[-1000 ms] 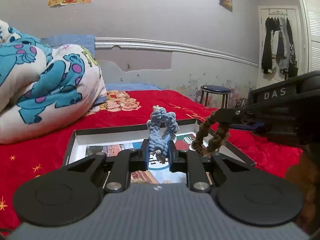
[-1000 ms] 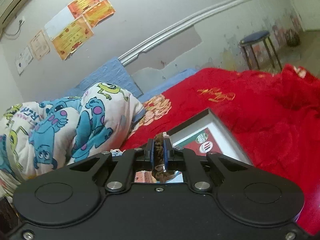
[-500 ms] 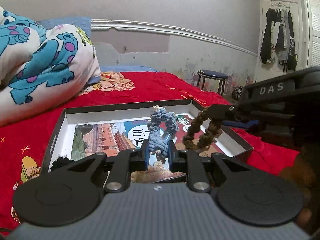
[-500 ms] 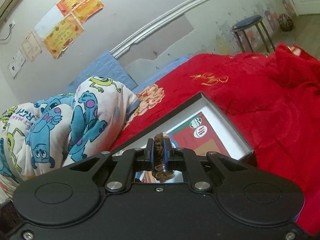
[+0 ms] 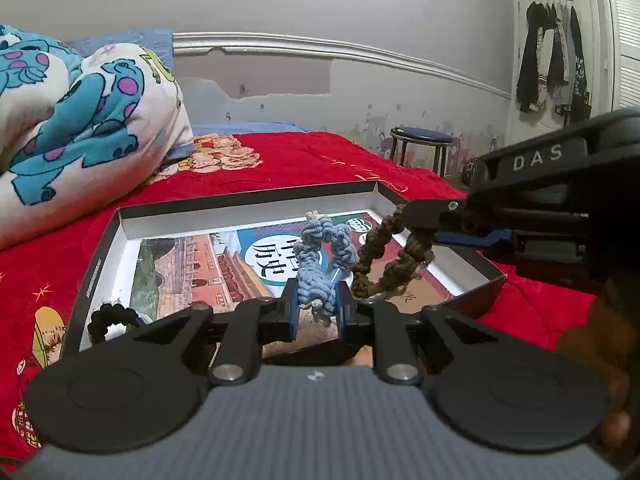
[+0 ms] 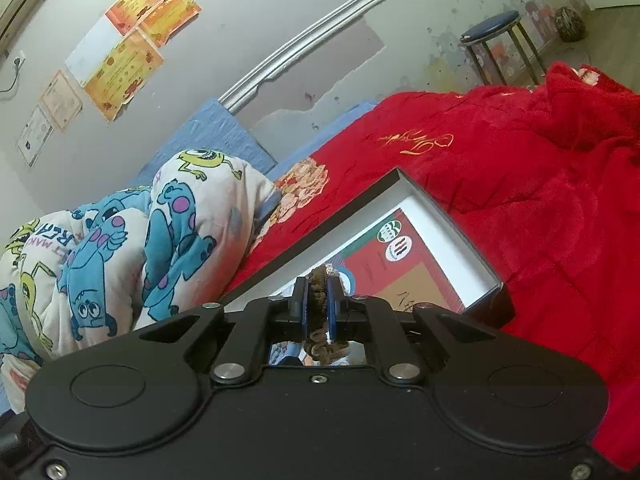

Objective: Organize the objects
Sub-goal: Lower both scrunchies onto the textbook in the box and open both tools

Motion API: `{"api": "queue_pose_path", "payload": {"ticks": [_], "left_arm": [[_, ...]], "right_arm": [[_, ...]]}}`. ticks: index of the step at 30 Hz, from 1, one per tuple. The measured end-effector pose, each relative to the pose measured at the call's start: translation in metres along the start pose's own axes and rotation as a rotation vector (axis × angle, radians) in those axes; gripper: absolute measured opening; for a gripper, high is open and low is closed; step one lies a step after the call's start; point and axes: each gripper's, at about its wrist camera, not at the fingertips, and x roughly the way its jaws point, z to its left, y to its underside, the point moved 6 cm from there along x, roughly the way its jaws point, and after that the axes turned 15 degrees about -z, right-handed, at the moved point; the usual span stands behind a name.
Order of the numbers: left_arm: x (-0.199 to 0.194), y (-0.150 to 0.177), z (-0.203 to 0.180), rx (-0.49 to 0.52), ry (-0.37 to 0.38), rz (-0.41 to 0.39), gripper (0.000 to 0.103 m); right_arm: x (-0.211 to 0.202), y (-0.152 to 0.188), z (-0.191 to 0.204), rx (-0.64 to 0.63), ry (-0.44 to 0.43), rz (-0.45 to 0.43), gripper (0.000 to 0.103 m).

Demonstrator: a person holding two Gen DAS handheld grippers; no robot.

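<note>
The left gripper [image 5: 317, 307] pinches a blue braided loop [image 5: 322, 264], which stands up above the box [image 5: 248, 208]. Just to its right, the right gripper [image 5: 416, 226] is clamped on a brown braided loop [image 5: 380, 258] that hangs over the box's right side; the 2 loops are close together. A black hair tie [image 5: 112, 318] lies in the box's near left corner. The box sits on a red blanket [image 5: 304, 160]. Beyond are a cartoon quilt [image 5: 76, 120], then a stool [image 5: 420, 136] by the wall.

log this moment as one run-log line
left gripper: shut on blue braided loop | right gripper: shut on brown braided loop | both over open box | black scrunchie in box
</note>
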Motion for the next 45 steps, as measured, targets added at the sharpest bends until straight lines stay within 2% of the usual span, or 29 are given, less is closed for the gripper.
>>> {"api": "queue_pose_path", "payload": {"ticks": [4, 8, 17, 27, 35, 45], "left_arm": [[0.0, -0.001, -0.001, 0.0, 0.005, -0.003, 0.022], [0.002, 0.0, -0.002, 0.005, 0.012, 0.002, 0.022], [0.006, 0.004, -0.002, 0.004, 0.018, 0.018, 0.022], [0.011, 0.006, 0.004, -0.001, -0.027, 0.069, 0.023], [0.013, 0.008, 0.004, 0.045, -0.073, 0.086, 0.024], [0.013, 0.008, 0.008, 0.025, -0.079, 0.097, 0.024]], "right_arm": [[0.002, 0.0, -0.003, 0.041, -0.006, 0.009, 0.01], [0.001, 0.001, -0.004, 0.013, -0.001, 0.001, 0.01], [0.003, 0.0, -0.018, 0.065, 0.01, 0.008, 0.01], [0.008, 0.006, -0.019, 0.082, 0.004, 0.031, 0.01], [0.008, 0.009, -0.014, 0.072, 0.003, 0.025, 0.01], [0.01, 0.017, -0.005, 0.04, 0.003, 0.046, 0.01]]}}
